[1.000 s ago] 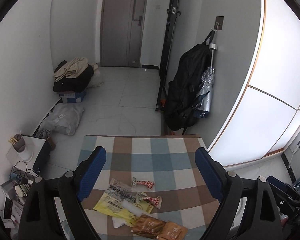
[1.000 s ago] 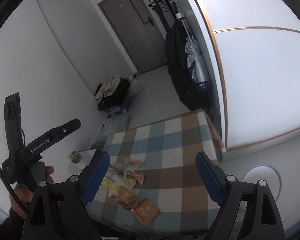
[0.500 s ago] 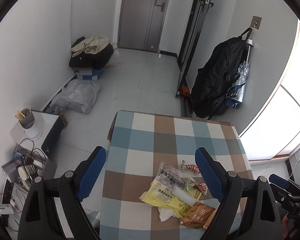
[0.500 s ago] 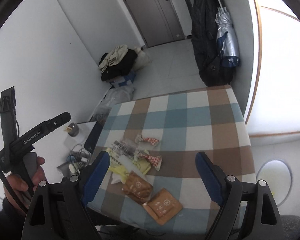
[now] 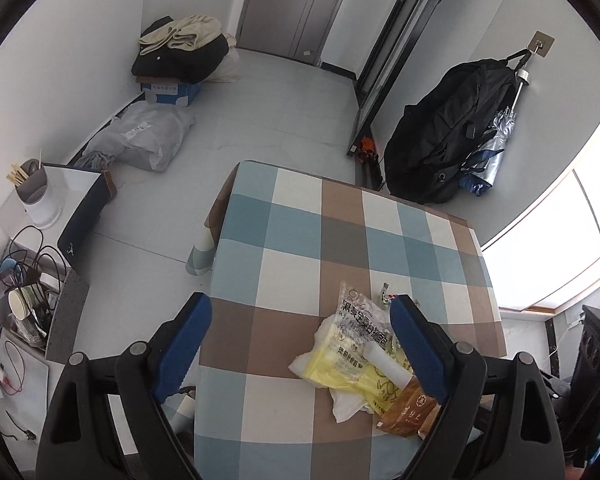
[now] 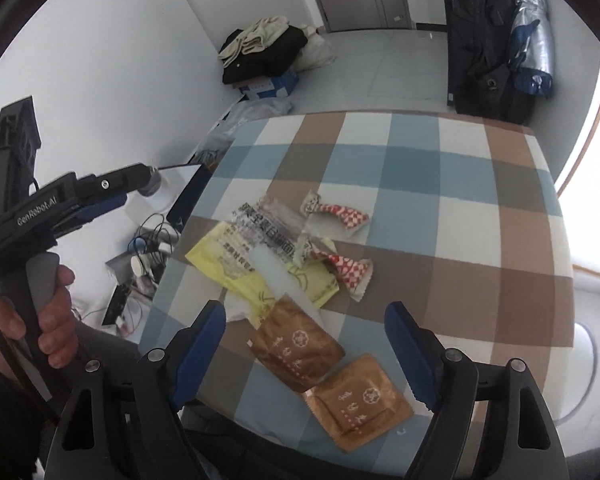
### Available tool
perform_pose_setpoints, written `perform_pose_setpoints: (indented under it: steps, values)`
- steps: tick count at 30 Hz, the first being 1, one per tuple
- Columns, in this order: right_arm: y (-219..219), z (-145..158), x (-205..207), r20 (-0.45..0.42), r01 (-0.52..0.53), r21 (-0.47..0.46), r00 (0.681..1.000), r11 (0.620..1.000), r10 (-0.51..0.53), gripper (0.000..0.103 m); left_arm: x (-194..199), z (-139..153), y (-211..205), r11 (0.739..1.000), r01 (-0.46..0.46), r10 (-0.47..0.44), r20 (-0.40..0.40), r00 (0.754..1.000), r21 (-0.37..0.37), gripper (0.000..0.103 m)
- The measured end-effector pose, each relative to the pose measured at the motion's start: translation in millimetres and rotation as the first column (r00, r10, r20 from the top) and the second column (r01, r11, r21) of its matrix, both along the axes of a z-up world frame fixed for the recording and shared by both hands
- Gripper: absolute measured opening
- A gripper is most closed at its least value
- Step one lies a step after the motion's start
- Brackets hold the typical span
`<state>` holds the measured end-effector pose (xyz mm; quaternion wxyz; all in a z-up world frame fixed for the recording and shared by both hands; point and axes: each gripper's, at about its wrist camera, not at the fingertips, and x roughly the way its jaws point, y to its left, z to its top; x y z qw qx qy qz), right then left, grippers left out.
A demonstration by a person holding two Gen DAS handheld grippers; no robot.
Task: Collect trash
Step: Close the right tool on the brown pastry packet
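The left hand-held gripper [image 5: 300, 344] stood with its blue pads wide apart and nothing between them, above the near part of the checked bench [image 5: 300, 240]. In the right wrist view a person's hand [image 6: 48, 320] held its handle at the far left. The trash lay in a loose cluster on the bench's near left part: a yellow plastic bag [image 6: 236, 264] under a clear printed wrapper [image 6: 268, 228], a white strip [image 6: 274, 276] lying across both, and two crumpled red-and-white checked wrappers [image 6: 340, 216], one beyond the other. Nearest the bench's edge lay two flat brown sachets [image 6: 298, 348], touching at a corner. The right hand-held gripper [image 6: 306, 344] hung over these sachets; its jaws had just been closing slightly yet remained wide, gripping nothing.
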<state>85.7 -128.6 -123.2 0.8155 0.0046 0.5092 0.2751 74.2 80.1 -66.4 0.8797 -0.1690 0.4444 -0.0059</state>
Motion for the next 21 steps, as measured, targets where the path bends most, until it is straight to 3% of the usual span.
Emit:
perform_pose_setpoints:
  steps: [14, 17, 18, 21]
  values:
    - [7, -45, 14, -0.156, -0.099, -0.050, 0.984, 0.994, 0.090, 0.068, 3, -8, 12, 0.998, 0.007, -0.009, -0.037, 0.999, -0.064, 0.089]
    - [4, -44, 15, -0.172, -0.093, -0.017, 0.981, 0.996, 0.088, 0.056, 2, -9, 11, 0.997, 0.010, -0.013, -0.039, 0.999, -0.071, 0.089]
    - [3, -44, 15, -0.177, -0.090, -0.009, 0.980, 0.996, 0.087, 0.045, 2, -10, 11, 0.998, 0.012, -0.015, -0.040, 0.999, -0.067, 0.089]
    - [0, -44, 13, -0.184, -0.083, -0.012, 0.980, 0.997, 0.079, 0.029, 2, -13, 9, 0.998, 0.016, -0.019, -0.053, 0.998, -0.061, 0.089]
